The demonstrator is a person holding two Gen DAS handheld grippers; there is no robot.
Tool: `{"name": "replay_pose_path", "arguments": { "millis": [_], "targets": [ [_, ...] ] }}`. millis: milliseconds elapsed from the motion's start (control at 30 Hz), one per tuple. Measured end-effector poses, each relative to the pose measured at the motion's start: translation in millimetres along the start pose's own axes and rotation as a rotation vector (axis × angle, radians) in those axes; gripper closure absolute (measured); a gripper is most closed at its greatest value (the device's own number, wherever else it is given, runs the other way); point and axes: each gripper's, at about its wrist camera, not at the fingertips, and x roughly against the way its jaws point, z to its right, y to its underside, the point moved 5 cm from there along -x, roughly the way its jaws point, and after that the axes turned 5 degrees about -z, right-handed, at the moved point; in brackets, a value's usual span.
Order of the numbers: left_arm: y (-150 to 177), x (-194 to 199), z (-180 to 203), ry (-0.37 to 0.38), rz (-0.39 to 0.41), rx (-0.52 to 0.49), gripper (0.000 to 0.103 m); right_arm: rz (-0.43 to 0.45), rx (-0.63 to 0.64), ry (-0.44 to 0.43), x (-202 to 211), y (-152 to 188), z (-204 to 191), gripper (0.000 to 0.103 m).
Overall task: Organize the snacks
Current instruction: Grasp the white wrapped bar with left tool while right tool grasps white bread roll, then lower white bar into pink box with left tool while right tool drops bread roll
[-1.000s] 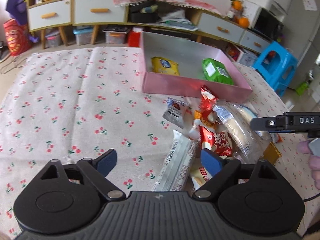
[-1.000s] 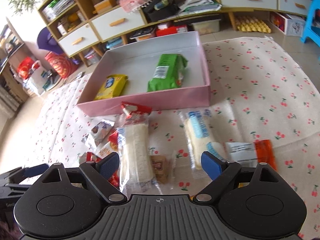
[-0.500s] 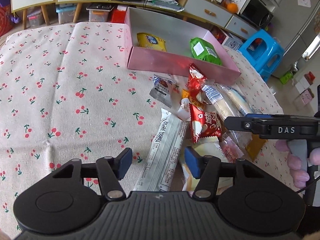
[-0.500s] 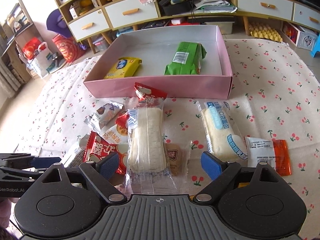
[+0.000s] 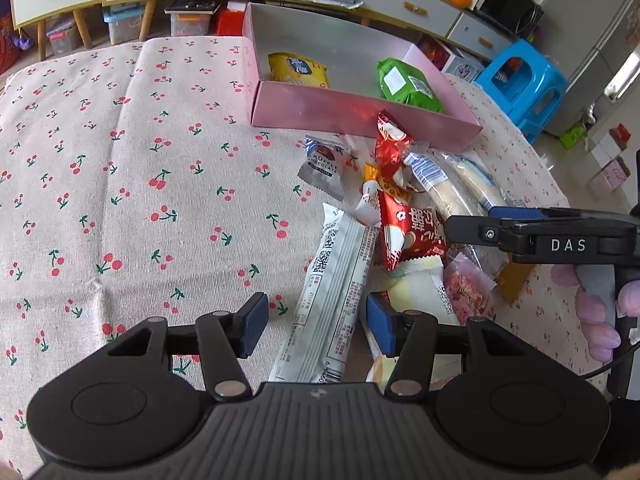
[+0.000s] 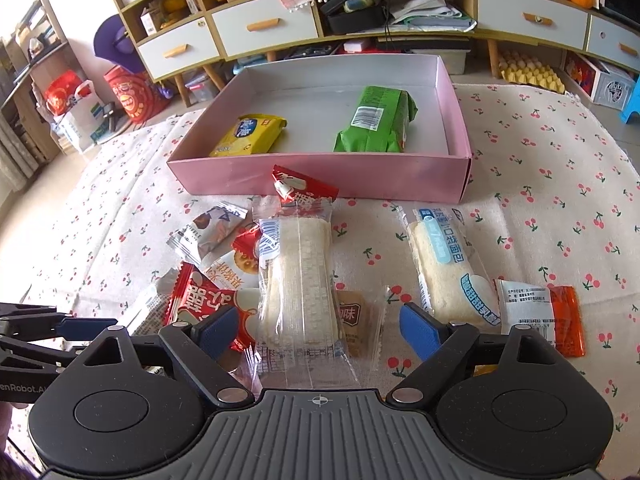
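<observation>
Left wrist view: left gripper (image 5: 316, 330) points down at the snack pile on the cherry-print tablecloth (image 5: 132, 184). Jaws are partly open and closing around the near end of a long white wrapper (image 5: 336, 300); the right pad looks at or against the wrapper's edge, the left pad stands clear with cloth showing between, so no firm grip yet. Beyond it lie a red packet (image 5: 412, 236), a grey truffle-chocolate sachet (image 5: 324, 168), a pale yellow pack (image 5: 416, 292) and a clear-wrapped bread (image 5: 452, 196), all overlapping. The pink box (image 5: 360, 112) sits further back with a yellow packet (image 5: 298, 70) and a green packet (image 5: 408, 86) inside, apart from each other. The right gripper (image 5: 472, 230) enters edge-on from the right side, over the pile, with gloved fingers (image 5: 592, 320) on its handle. Right wrist view: right gripper (image 6: 316, 330) hangs wide open, closing slightly, holding nothing. The near end of the clear-wrapped bread (image 6: 300, 280) lies between the pads, neither pad touching it. A small brown sachet (image 6: 354, 320) sits just beside the bread, also inside the gap. A second bread with blue print (image 6: 448, 268) lies outside the right pad, an orange and white sachet (image 6: 540, 316) beside it. The red packet (image 6: 200, 300) sits by the left pad. The pink box (image 6: 320, 176) is beyond the pile, the yellow packet (image 6: 250, 134) in its left part, the green packet (image 6: 376, 120) right of centre. The left gripper (image 6: 80, 326) shows at the lower left edge; its jaws cannot be read from here.
</observation>
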Motion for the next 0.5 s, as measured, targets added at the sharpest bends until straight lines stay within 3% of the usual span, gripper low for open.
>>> {"name": "replay_pose_path", "arguments": {
  "millis": [167,300,400,500],
  "targets": [
    [0.5,-0.2,-0.4,-0.001,-0.01,-0.002,0.054,0.005,0.007,0.005,-0.1,-1.2,2.1,0.021],
    [0.8,0.2,0.5,-0.026,-0.016,-0.019,0.058,-0.005,-0.007,-0.004,-1.3,-1.2,3.8,0.033],
    [1.1,0.2,0.8,-0.012,-0.021,-0.009,0.068,-0.003,0.0,-0.002,-0.9,-1.4,2.7,0.038],
    [0.1,0.2,1.9,-0.022,-0.018,-0.005,0.069,0.005,0.013,0.019,0.3,-1.9,2.3,0.052]
  ]
}}
